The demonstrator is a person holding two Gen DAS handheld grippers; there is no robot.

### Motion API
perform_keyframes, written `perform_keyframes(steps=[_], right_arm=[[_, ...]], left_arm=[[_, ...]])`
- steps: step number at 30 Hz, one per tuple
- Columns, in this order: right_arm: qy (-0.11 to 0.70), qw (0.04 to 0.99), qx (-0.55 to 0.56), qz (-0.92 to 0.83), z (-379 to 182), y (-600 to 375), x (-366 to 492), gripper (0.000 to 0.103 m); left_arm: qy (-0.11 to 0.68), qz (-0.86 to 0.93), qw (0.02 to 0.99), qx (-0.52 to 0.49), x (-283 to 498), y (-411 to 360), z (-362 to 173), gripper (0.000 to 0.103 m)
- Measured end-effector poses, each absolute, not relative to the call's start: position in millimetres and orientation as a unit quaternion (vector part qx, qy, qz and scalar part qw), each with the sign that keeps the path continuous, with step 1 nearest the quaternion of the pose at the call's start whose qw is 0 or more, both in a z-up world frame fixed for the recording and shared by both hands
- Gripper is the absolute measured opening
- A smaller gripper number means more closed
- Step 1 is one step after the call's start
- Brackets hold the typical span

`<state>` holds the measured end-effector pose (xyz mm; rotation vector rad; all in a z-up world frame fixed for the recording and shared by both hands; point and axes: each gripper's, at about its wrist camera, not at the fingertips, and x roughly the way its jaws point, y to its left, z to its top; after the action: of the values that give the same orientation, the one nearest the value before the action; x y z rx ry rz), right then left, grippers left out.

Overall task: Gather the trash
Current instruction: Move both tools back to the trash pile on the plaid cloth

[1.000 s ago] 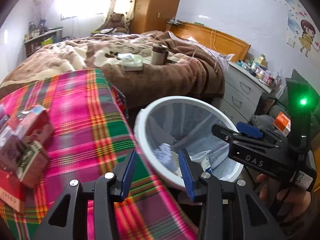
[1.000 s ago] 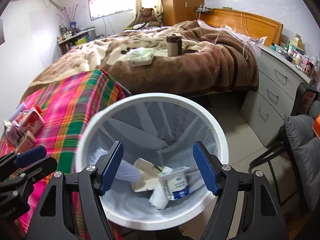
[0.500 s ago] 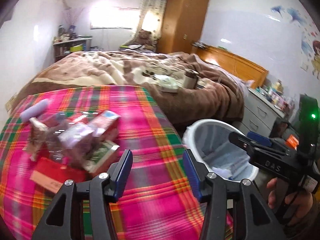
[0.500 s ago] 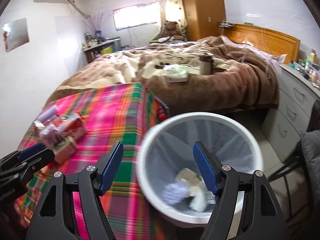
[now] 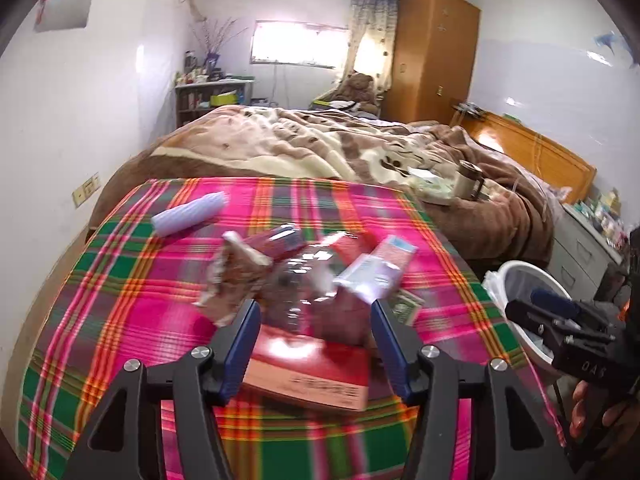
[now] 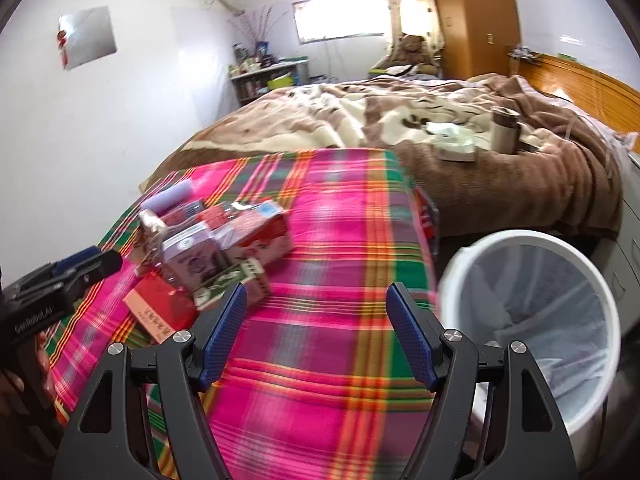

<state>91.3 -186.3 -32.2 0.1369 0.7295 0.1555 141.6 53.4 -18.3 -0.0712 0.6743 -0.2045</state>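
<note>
Plaid tablecloth (image 5: 120, 280) bears trash (image 5: 312, 276) beside bed (image 5: 320, 148).

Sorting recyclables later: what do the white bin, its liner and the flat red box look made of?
White bin: smooth rigid plastic, probably; the rim has an even sheen.
Liner: thin translucent plastic film, creased.
Flat red box: likely glossy printed cardboard, with glare on top; blur leaves this uncertain.

The right gripper (image 6: 314, 322) hangs over the plaid cloth (image 6: 340, 240), jaws wide apart, holding nothing. To the left lies a pile of cartons (image 6: 224, 248), with a red packet (image 6: 160, 308) nearer. The left gripper (image 6: 86, 262) shows at the left edge. A white bin (image 6: 532, 320) stands right of the cloth.
</note>
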Motion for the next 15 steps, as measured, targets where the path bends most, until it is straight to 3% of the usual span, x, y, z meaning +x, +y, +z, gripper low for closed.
perform_keyframes(steps=[15], right_arm=[[0.364, 0.919, 0.043, 0.144, -35.6, -119.2, 116.9, 0.073]], left_arm=[[0.351, -0.102, 0.930, -0.043, 195.8, 114.5, -44.7, 0.058]])
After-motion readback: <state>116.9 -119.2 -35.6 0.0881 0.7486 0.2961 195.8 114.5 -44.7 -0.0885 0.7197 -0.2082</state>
